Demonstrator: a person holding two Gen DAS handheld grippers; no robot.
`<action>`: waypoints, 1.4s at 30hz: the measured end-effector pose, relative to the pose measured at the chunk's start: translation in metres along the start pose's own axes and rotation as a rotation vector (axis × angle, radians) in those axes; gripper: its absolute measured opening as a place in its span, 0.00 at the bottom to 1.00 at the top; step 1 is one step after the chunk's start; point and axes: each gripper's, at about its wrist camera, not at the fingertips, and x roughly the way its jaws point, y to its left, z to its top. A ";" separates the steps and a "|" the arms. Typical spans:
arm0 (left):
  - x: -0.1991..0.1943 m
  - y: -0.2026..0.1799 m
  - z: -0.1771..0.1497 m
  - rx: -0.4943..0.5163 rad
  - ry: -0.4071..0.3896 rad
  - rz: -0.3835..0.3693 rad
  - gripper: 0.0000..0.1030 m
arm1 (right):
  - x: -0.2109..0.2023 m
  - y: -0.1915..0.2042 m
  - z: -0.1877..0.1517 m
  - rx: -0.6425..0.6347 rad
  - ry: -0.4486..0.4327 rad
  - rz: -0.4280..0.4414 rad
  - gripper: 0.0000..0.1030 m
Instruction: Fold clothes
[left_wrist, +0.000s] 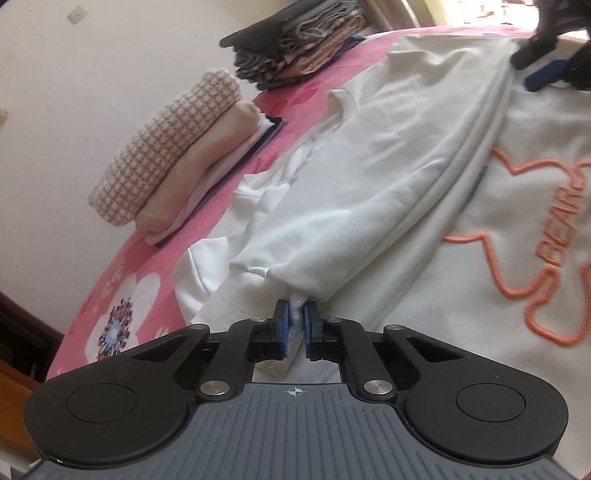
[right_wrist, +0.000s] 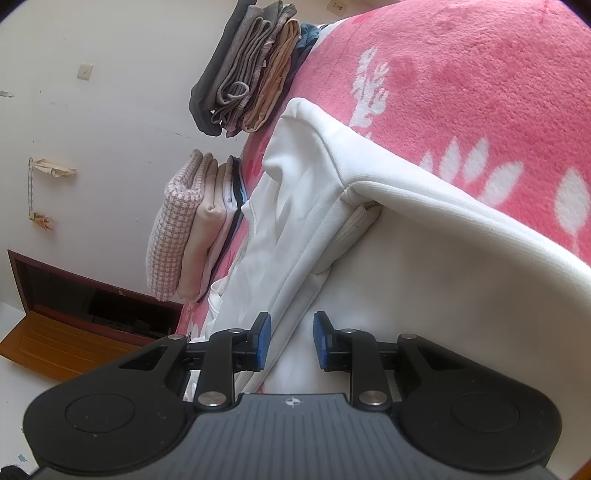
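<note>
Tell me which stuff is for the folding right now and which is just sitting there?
For the folding:
- white sweatshirt with orange bear print
- its cuff, pinched in the left claw
- right claw, over the sweatshirt

Just sitting there:
- checked pile of folded clothes
- grey and tan folded pile
- pink flowered blanket

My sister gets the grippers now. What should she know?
Left gripper: shut on the ribbed cuff of the white sweatshirt.
Right gripper: part open, white cloth between its pads; whether it presses, unclear.
The sweatshirt lies spread on the pink blanket, one sleeve drawn across the body beside the orange bear print.
Done: two folded piles, the checked pile and the grey-brown pile, by the wall.
Left: finish folding the sweatshirt and stack it.
</note>
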 end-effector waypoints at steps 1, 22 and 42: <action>-0.001 -0.001 -0.003 0.013 0.011 -0.010 0.06 | 0.000 0.000 0.000 0.000 -0.003 -0.002 0.26; 0.010 0.020 0.041 -0.565 -0.094 -0.114 0.27 | 0.056 0.124 0.056 -0.873 -0.116 -0.397 0.14; 0.044 0.001 0.024 -0.677 -0.108 -0.029 0.29 | 0.119 0.088 0.129 -0.864 0.029 -0.497 0.00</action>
